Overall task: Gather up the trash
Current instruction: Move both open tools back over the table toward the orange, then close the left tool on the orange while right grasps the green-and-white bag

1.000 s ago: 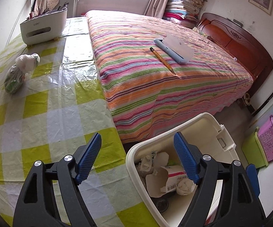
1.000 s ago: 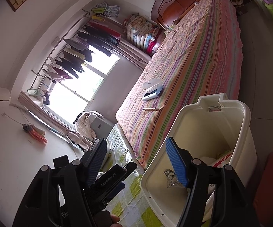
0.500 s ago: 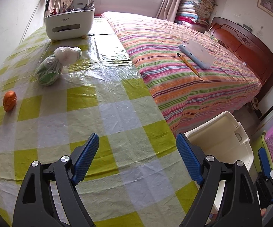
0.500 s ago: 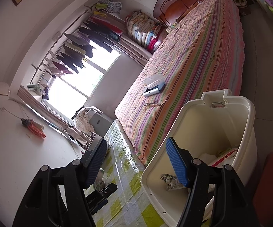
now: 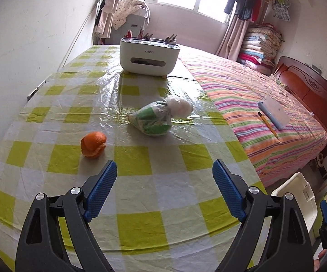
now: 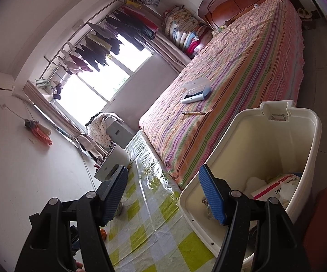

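Note:
On the yellow-checked table (image 5: 138, 229) lie an orange peel (image 5: 93, 144) and a clear bag of green waste (image 5: 151, 120) with a white wad (image 5: 181, 107) at its far end. My left gripper (image 5: 164, 195) hovers over the near side of the table, short of both; its jaws are opening with nothing between them. The white bin (image 6: 308, 140) stands off the table's right edge and holds a carton (image 6: 276, 187) and crumpled paper. My right gripper (image 6: 163, 195) is open at the bin's near rim, one finger over the inside, pressing on nothing.
A white desk organiser (image 5: 150, 55) with pens stands at the table's far end. The striped bed (image 5: 254, 90) runs along the table's right side, with a pencil (image 5: 268, 125) and a case (image 5: 274, 112) on it. A wall borders the table's left side.
The left gripper has swung left from above the bin to over the table, and its jaws have widened a little. The right gripper has shifted slightly and rolled by the bin.

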Demonstrator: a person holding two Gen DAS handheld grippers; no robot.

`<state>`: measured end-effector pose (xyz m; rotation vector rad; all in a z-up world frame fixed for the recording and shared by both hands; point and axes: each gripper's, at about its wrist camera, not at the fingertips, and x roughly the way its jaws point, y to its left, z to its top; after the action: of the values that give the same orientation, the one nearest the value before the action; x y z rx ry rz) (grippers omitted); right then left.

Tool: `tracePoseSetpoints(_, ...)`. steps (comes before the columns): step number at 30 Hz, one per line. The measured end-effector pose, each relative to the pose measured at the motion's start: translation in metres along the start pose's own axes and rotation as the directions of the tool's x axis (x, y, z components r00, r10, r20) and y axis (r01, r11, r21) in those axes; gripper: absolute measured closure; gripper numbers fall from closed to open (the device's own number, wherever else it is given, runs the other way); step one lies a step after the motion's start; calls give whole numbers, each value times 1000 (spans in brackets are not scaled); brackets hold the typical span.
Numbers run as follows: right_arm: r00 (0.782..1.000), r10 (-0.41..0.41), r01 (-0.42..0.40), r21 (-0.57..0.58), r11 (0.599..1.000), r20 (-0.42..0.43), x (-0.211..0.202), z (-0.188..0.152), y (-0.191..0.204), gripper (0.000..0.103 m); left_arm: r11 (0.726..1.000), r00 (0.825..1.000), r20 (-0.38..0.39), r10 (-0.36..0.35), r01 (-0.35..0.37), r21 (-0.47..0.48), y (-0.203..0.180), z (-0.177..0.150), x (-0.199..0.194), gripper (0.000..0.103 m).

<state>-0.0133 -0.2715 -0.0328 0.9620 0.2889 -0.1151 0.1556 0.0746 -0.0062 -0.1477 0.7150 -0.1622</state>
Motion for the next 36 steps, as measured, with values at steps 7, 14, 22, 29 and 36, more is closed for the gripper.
tracePoseSetpoints(7, 1000, -24, 25, -38, 999, 8, 2, -3, 6, 37, 993, 998, 19, 58, -56, -101, 84, 24, 0, 18)
tracePoseSetpoints(14, 1000, -21, 20, -46, 999, -18, 9, -12, 13, 32, 981, 997, -24, 66, -70, -179, 129, 32, 14, 18)
tracePoseSetpoints(22, 995, -9, -1, -106, 994, -94, 26, -30, 30, 32, 988, 986, -81, 149, -151, -16, 90, 31, 47, 19)
tracePoseSetpoints(29, 995, -13, 2, -118, 993, -97, 25, -30, 29, 32, 979, 965, -165, 204, -196, 64, 73, 28, 80, 19)
tracePoseSetpoints(36, 995, -12, 0, -124, 992, -102, 25, -31, 29, 32, 976, 955, -203, 215, -204, 75, 73, 28, 100, 63)
